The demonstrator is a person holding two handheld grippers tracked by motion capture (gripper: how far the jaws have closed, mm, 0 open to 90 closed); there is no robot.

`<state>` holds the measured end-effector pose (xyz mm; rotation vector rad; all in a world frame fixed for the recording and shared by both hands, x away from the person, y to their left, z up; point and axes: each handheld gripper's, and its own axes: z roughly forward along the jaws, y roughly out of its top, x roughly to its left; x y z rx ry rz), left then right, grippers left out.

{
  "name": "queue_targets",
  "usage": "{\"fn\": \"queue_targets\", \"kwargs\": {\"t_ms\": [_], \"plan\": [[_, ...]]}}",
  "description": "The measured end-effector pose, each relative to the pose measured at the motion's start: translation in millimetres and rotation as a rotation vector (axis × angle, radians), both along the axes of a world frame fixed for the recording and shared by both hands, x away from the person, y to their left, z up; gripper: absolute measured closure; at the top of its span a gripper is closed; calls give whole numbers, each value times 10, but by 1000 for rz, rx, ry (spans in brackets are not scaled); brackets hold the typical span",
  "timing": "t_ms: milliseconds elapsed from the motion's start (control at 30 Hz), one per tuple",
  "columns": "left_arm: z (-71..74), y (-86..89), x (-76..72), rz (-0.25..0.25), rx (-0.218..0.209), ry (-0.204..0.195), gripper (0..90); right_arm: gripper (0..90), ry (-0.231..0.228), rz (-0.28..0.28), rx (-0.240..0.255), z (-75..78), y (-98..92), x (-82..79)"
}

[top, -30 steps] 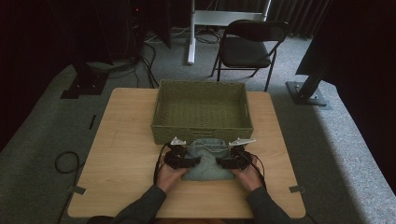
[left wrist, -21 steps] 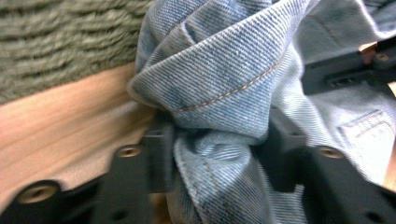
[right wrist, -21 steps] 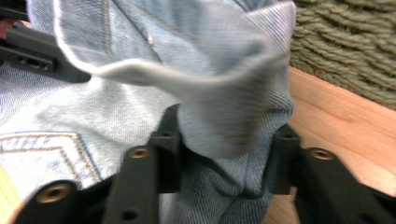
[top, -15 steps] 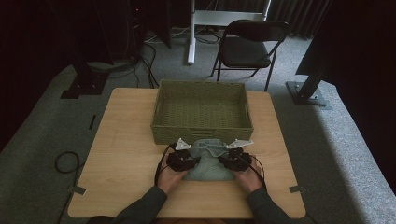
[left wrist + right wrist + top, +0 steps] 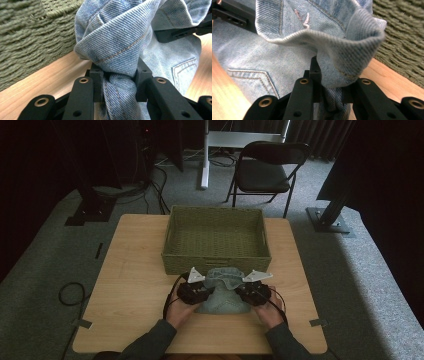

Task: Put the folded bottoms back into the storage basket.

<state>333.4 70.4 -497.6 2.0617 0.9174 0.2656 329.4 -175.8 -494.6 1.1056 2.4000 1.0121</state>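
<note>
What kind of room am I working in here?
Likely a lab or studio set up for recording, not a home: a lone wooden table on grey carpet, black equipment stands with loose floor cables, dark curtains, and a folding chair.

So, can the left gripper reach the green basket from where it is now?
Probably yes. The left gripper, shut on the jeans, sits just in front of the basket, and nothing stands between them; the right gripper grips the same jeans.

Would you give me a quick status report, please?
Left gripper and right gripper shut on denim garment. Basket just beyond. Nothing between.
</note>
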Motion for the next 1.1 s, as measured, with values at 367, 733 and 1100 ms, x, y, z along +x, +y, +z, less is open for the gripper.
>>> {"fn": "queue_targets", "kwargs": {"t_ms": [367, 733, 1100], "plan": [[169, 34, -44, -11, -3, -31, 688, 774, -37, 10, 22, 133, -5, -44], [373, 78, -49, -19, -9, -54, 687, 773, -72, 19, 34, 319, 11, -53], [593, 88, -71, -40, -28, -71, 687, 773, -87, 26, 39, 523, -4, -79]]}}
